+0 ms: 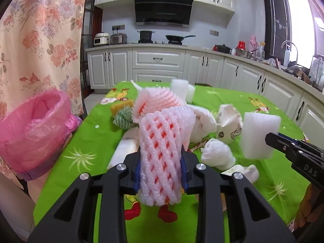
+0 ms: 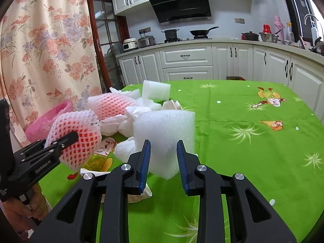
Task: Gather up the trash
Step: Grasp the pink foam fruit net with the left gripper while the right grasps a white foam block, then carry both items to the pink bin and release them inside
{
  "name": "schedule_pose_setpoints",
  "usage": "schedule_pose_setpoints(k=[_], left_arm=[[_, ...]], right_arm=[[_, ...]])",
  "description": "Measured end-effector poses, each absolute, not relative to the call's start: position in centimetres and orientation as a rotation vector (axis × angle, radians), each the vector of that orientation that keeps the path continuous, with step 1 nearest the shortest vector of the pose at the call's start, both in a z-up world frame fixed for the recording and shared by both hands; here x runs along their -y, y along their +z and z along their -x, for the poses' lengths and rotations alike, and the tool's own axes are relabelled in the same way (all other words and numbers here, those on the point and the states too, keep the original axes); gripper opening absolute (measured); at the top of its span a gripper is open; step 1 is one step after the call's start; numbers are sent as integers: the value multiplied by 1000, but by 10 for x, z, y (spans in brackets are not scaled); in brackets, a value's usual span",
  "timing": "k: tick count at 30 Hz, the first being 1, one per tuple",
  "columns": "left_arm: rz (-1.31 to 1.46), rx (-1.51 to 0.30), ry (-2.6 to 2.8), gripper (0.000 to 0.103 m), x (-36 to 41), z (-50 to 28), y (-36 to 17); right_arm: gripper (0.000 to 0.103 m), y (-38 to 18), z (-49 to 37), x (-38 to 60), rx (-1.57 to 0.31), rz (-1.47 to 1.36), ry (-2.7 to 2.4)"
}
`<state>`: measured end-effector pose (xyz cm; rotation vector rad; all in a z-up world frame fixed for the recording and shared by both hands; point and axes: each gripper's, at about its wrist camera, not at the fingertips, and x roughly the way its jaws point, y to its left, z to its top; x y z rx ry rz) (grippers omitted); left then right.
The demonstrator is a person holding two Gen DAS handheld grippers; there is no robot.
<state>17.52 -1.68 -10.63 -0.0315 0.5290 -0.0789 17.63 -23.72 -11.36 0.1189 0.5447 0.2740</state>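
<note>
Claws both grip trash: my left claw [image 1: 162, 158] clenches the foam net [image 1: 162, 151], my right claw [image 2: 164, 158] the foam block [image 2: 165, 139]. I'd carry both leftward, releasing over the pink bag [image 1: 34, 129].

Setting: home kitchen. White panelled cabinets [image 1: 158, 64] run below an L-shaped counter and again along the wall above. Black range hood [image 1: 163, 8] hangs over a gas hob carrying a dark pot [image 1: 145, 34] and a frying pan [image 1: 178, 38]. Rice cooker [image 1: 101, 38] and a steel pot sit at the counter's left end; faucet [image 1: 289, 45] and bottles by the window [image 1: 291, 20] at right. Floral curtain [image 1: 40, 40] at left. Table [image 2: 243, 121] in the foreground wears a green cartoon-print cloth.
</note>
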Motion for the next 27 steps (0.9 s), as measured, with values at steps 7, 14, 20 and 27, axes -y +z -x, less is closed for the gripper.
schedule_pose_setpoints(k=[7, 14, 20, 27], left_arm=[[38, -461, -62, 29, 5, -149, -86], [64, -418, 22, 29, -37, -127, -66], [101, -409, 138, 29, -96, -114, -52], [139, -402, 279, 29, -169, -119, -33]], right_arm=[[27, -96, -163, 233, -497, -121, 297], [27, -76, -163, 185, -468, -56, 431], [27, -62, -166, 120, -448, 22, 585], [27, -40, -184, 31, -433, 62, 763]])
